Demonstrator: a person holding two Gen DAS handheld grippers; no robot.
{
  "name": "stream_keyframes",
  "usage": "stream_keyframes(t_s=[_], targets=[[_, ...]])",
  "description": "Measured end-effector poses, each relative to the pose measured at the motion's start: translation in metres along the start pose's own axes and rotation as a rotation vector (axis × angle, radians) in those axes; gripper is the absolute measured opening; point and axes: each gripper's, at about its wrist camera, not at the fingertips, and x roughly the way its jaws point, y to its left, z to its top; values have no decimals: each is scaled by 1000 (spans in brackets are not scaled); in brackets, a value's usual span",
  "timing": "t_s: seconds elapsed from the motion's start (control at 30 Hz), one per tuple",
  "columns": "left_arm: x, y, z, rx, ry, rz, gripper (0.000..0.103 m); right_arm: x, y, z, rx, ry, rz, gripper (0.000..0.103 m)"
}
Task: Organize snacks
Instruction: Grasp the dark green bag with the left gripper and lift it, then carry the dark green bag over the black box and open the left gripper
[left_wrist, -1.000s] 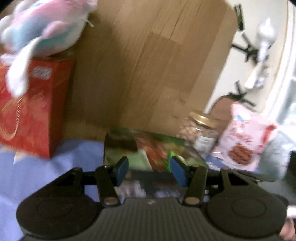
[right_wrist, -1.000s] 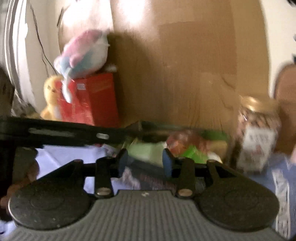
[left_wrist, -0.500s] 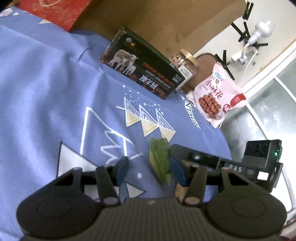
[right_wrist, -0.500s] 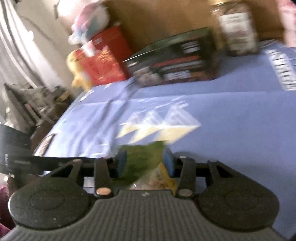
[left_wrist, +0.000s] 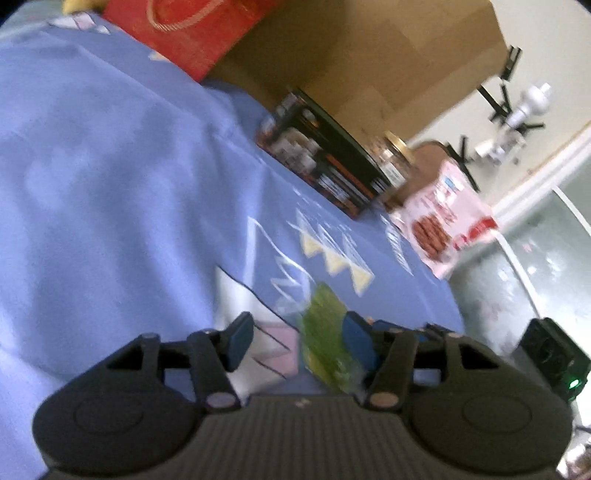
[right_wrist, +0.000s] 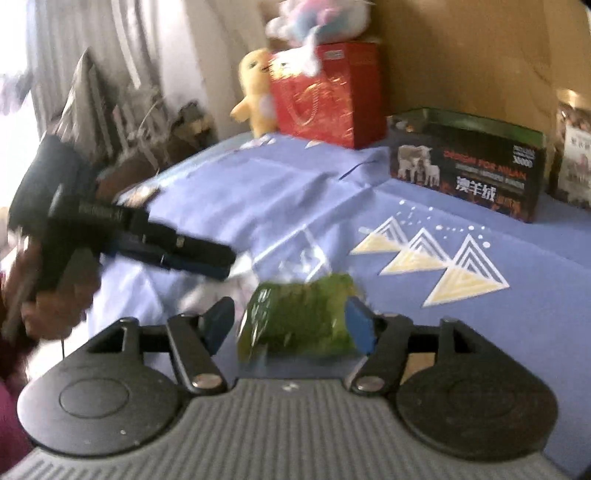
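A green snack packet (right_wrist: 301, 319) lies low over the blue patterned cloth (right_wrist: 266, 184). It sits between the jaws of my right gripper (right_wrist: 290, 326), which are opening; a gap shows at the left pad. In the left wrist view the same packet (left_wrist: 325, 332) rests against the right pad of my left gripper (left_wrist: 297, 341). Those jaws are opening too, and the left pad stands well off it. From the right wrist view the left gripper (right_wrist: 221, 260) reaches in from the left, carried by a hand (right_wrist: 48, 299). All of this is blurred.
At the back of the cloth stand a black box with a sheep picture (right_wrist: 469, 166), a jar of nuts (left_wrist: 395, 158) and a pink snack bag (left_wrist: 443, 218). A red gift bag (right_wrist: 328, 92) with plush toys (right_wrist: 317, 18) stands against a wooden board (left_wrist: 369, 48).
Both grippers have come away from the black box and down to the cloth. The right gripper carried the green packet along, shut on it half a second ago, and has now spread its jaws.
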Motion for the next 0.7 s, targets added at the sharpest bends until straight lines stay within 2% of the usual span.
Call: stream_keyframes(t_s=[0.03, 0.1, 0.17, 0.27, 0.3, 0.37, 0.4, 0.5, 0.6, 0.7], targets=[[4, -3, -2, 8, 16, -19, 61, 4, 6, -6, -45, 18, -29, 79], [17, -11, -5, 39, 44, -31, 61, 16, 12, -12, -114, 48, -93, 80], [27, -18, -5, 57, 48, -40, 61, 24, 6, -13, -94, 31, -123, 86], [44, -28, -2, 75, 63, -49, 56, 31, -1, -9, -62, 1, -144, 83], [48, -30, 0, 79, 63, -44, 50, 33, -1, -9, -64, -9, -145, 82], [56, -31, 5, 82, 69, -29, 34, 34, 0, -9, -61, -26, -142, 81], [60, -29, 8, 74, 72, -20, 21, 34, 1, -10, -61, -32, -142, 81], [67, -17, 14, 10, 84, -52, 19, 32, 2, -11, -61, -45, -132, 81], [59, -14, 17, -2, 66, -91, 19, 21, -6, -10, 1, -72, -122, 80], [44, -12, 22, -25, 42, -184, 19, 9, -24, -8, 127, -111, -13, 82]])
